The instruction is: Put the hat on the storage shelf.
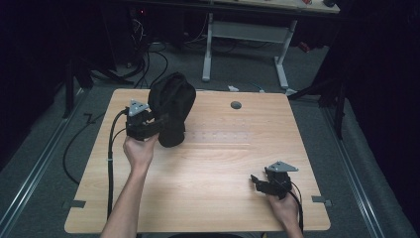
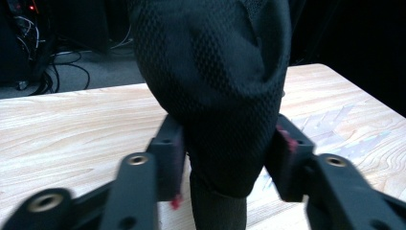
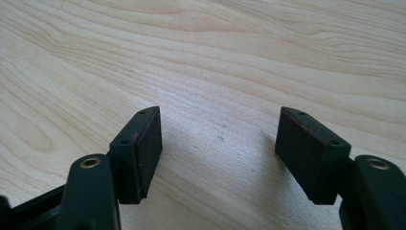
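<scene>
Left gripper [image 1: 161, 121] pinches the black cloth [image 1: 172, 106] at far left of the surface [image 1: 223, 163].
Its fingers [image 2: 168, 158] press the fabric from both sides; right gripper [image 1: 256, 181] fingers [image 3: 139, 153] spread wide, empty, near right.

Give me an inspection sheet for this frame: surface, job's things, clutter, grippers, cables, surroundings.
Surface: light wooden table, with a grey round cap near its far edge.
Job's things: black fabric item, bunched and standing up from the table at far left.
Clutter: nothing seen on the tabletop.
Grippers: left gripper shut on the black fabric item's lower part; right gripper open, jaws apart over bare wood at near right.
Cables: black cable trails from the left gripper over the table's left edge; more cables on the floor beyond.
Surroundings: dark room, grey floor, white desk frame behind.
</scene>
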